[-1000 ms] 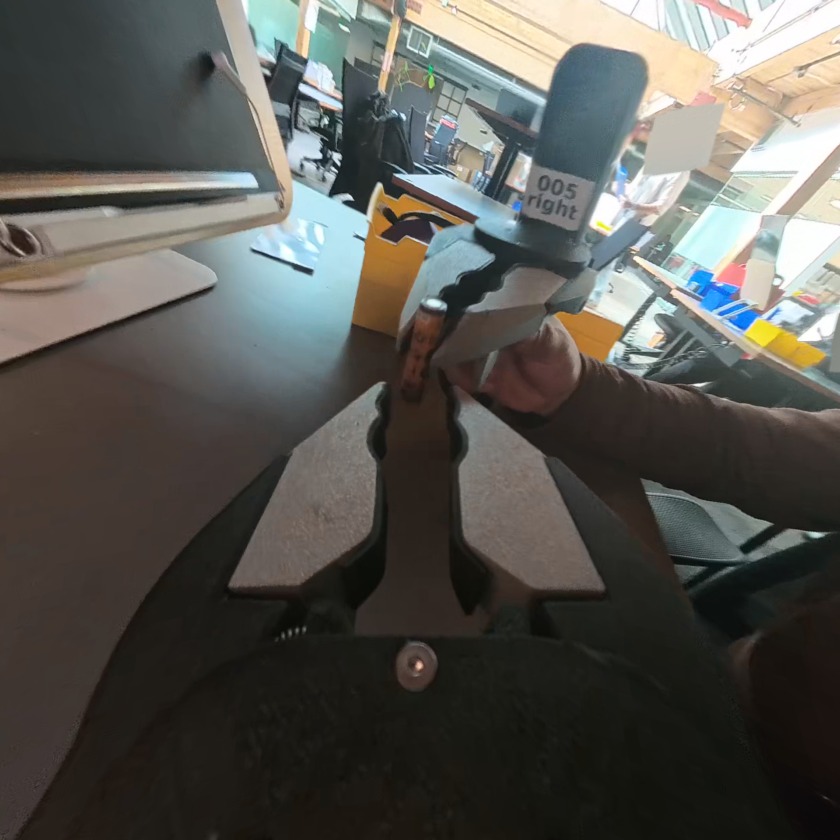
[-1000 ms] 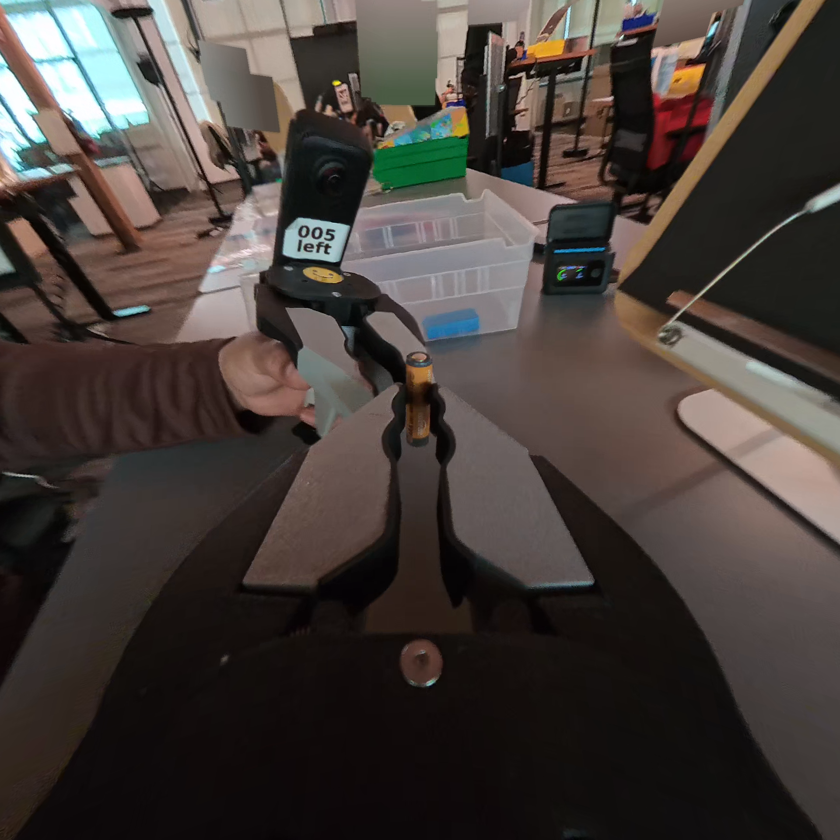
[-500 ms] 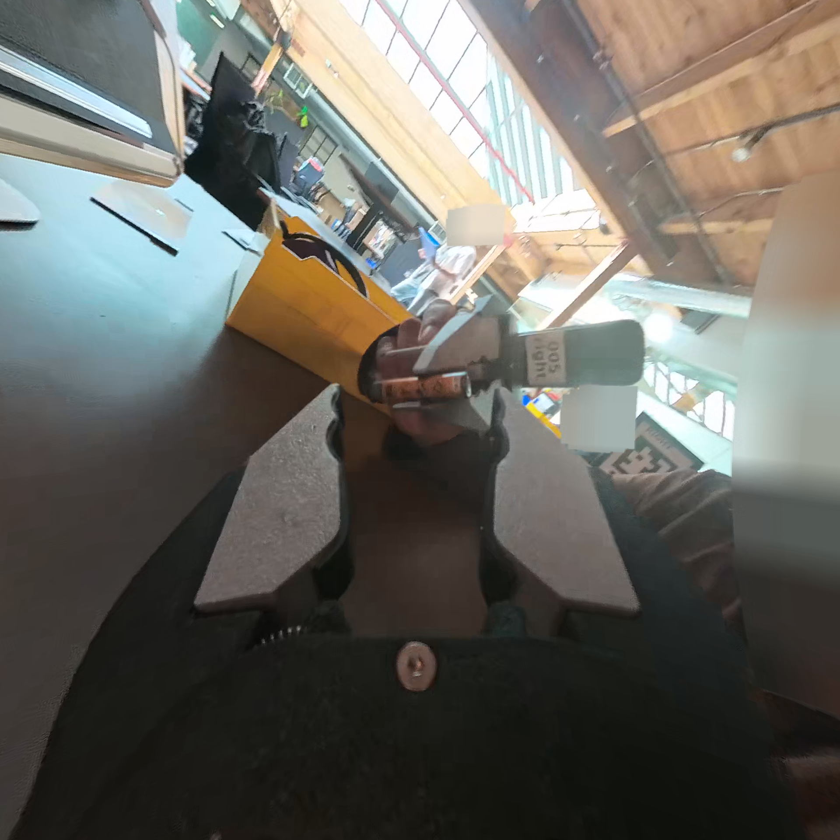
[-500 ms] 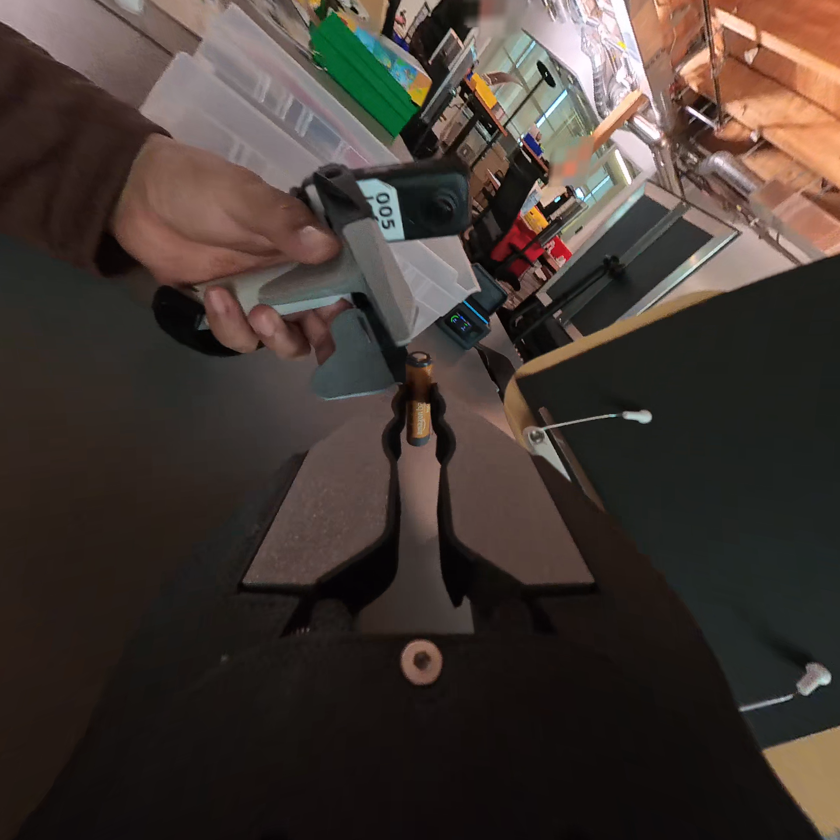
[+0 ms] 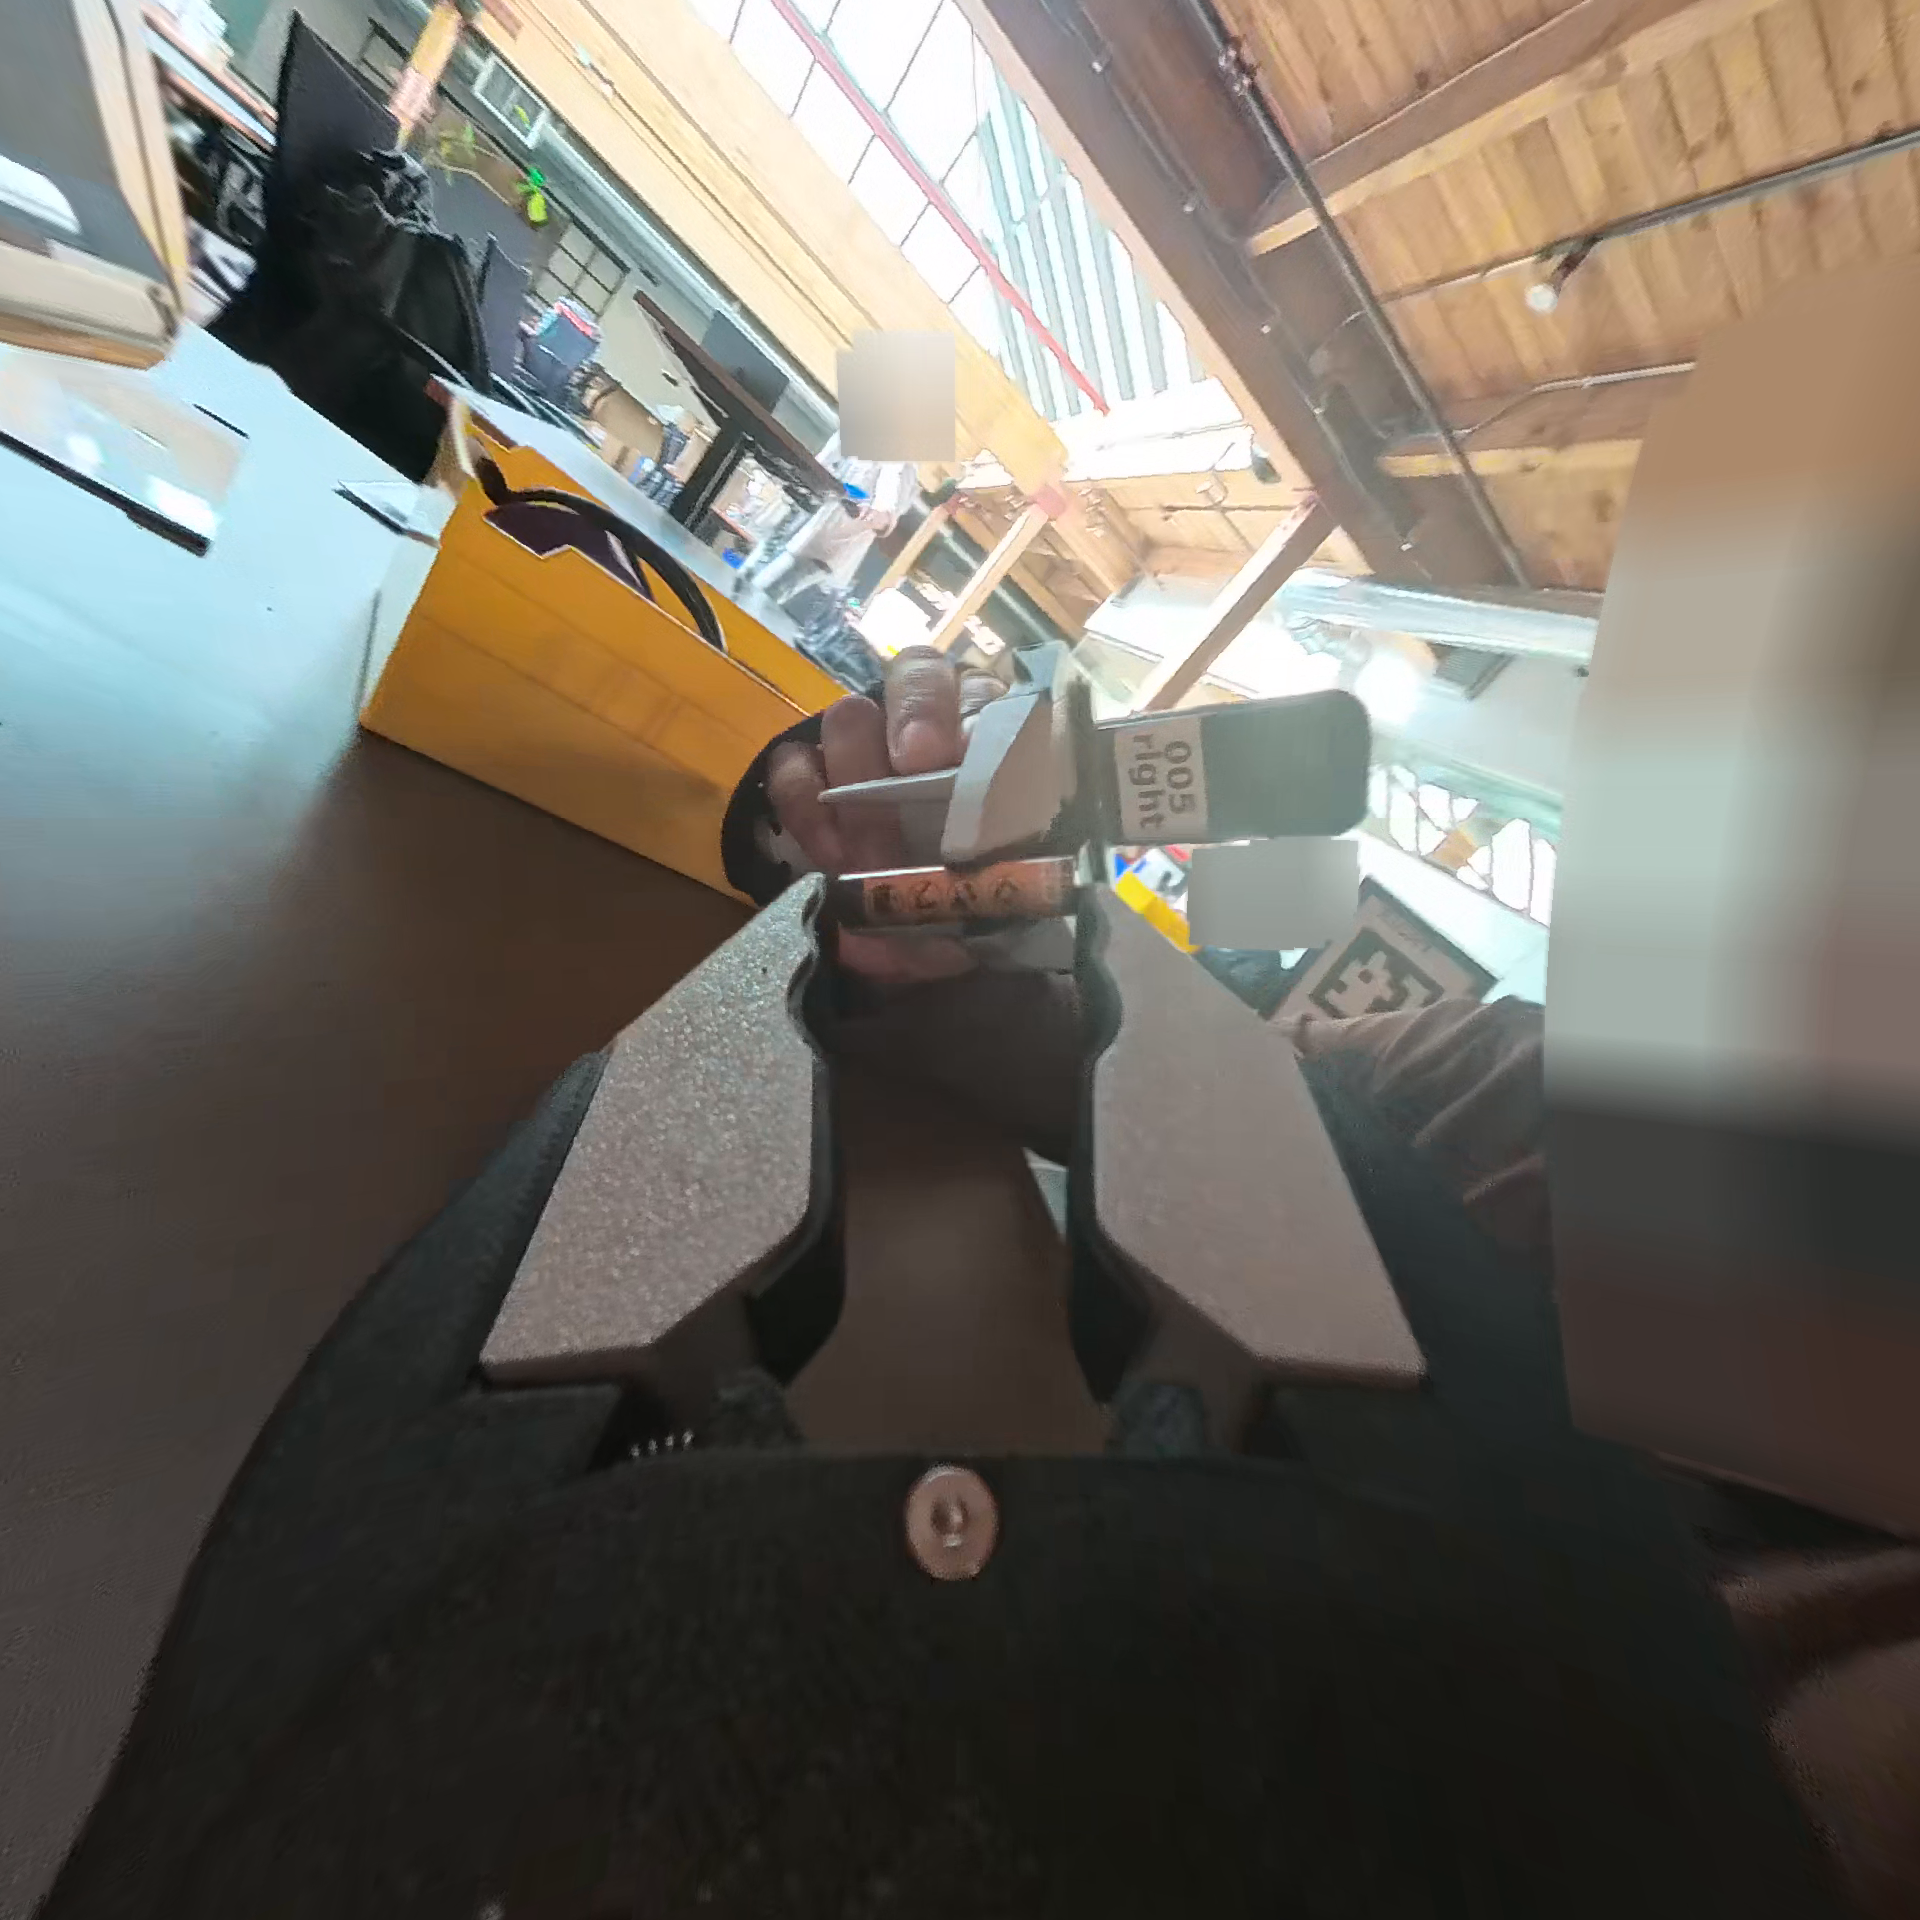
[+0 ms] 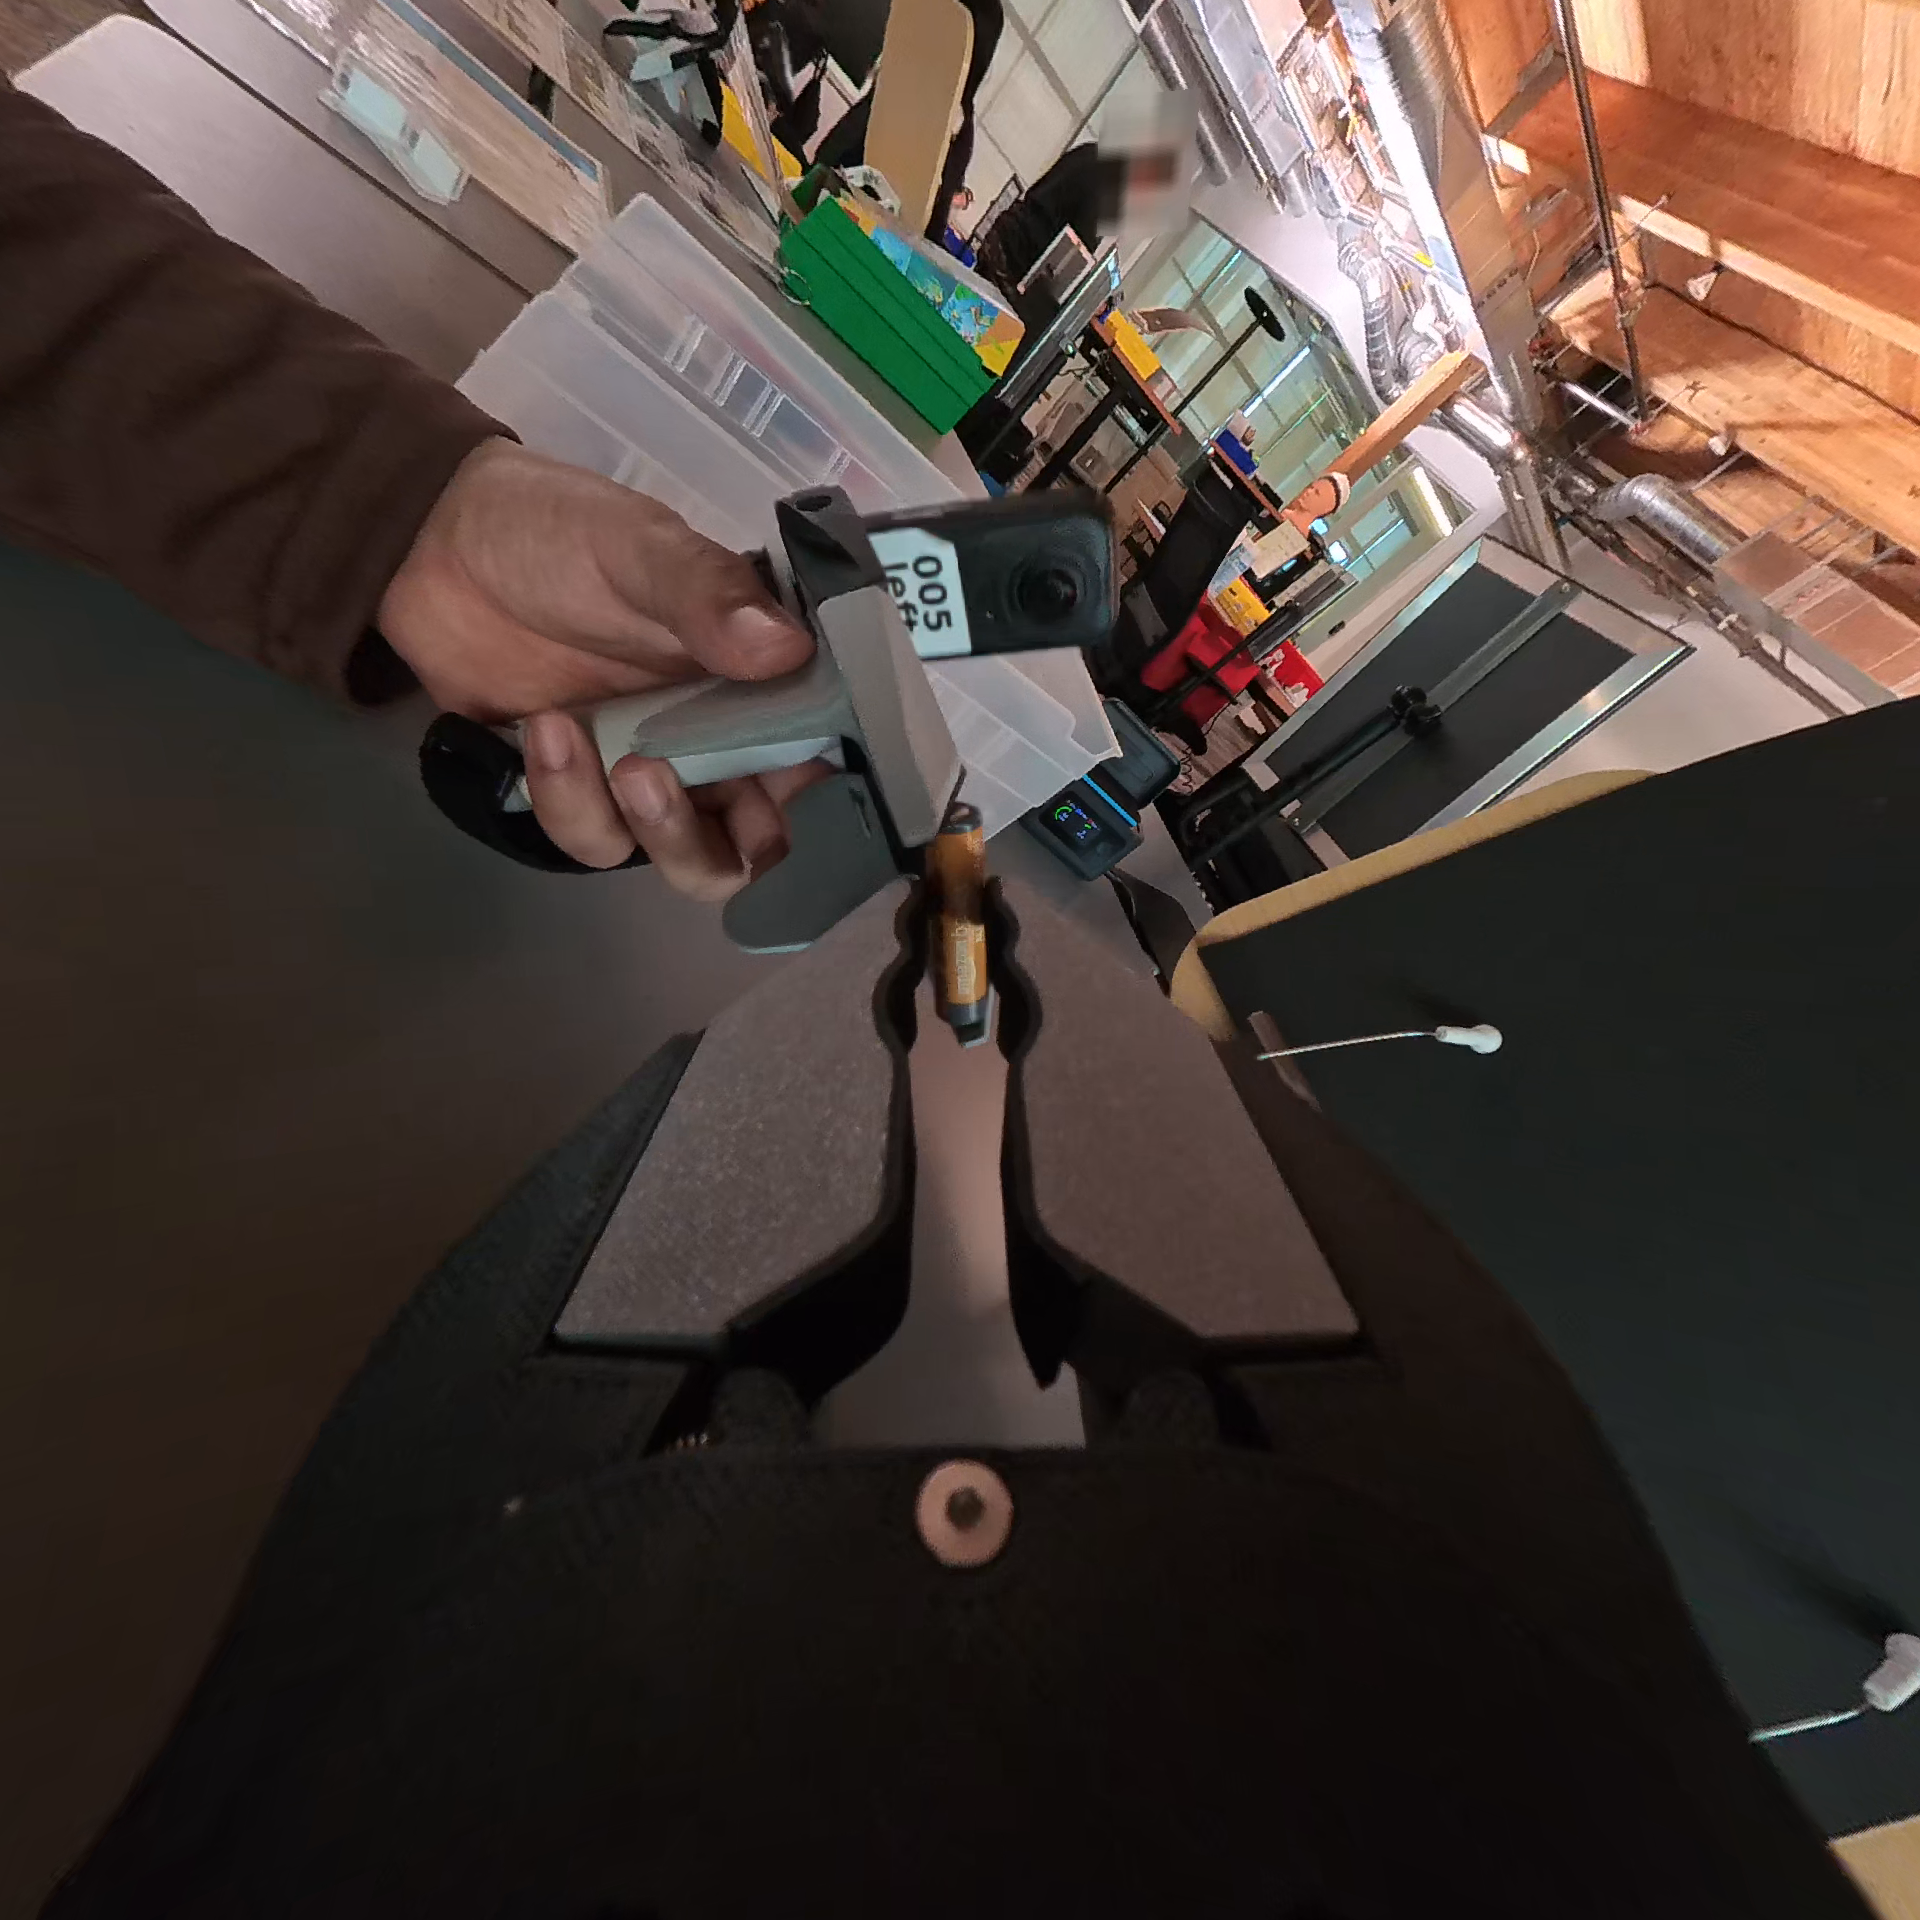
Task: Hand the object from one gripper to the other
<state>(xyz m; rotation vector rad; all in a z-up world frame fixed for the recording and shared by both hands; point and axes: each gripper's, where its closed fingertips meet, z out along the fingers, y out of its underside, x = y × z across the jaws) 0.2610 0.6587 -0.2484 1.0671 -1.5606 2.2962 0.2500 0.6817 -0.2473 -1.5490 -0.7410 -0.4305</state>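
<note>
A copper and black battery (image 6: 956, 930) sits upright between the tips of my right gripper (image 6: 958, 914), which is shut on it. In the left wrist view the battery (image 5: 956, 896) lies crosswise between the two fingertips of my left gripper (image 5: 951, 930). The left gripper is open, with one fingertip close to each end of the battery; I cannot tell if they touch. In the right wrist view the left gripper's grey fingers (image 6: 894, 717) reach in from the left over the battery's top. Both grippers are held above the dark table (image 5: 260, 987).
A yellow box (image 5: 582, 665) stands on the table behind the grippers. A clear plastic bin (image 6: 675, 384), a green box (image 6: 883, 301) and a small device with a lit screen (image 6: 1081, 831) sit farther back. A black board (image 6: 1558, 1091) stands close on the right. My two grippers' fingertips are within a few centimetres of each other.
Both grippers have tilted over and come together. The left gripper opened wide, moved around the battery lengthwise and has narrowed toward its ends. The right gripper has kept hold of the battery.
</note>
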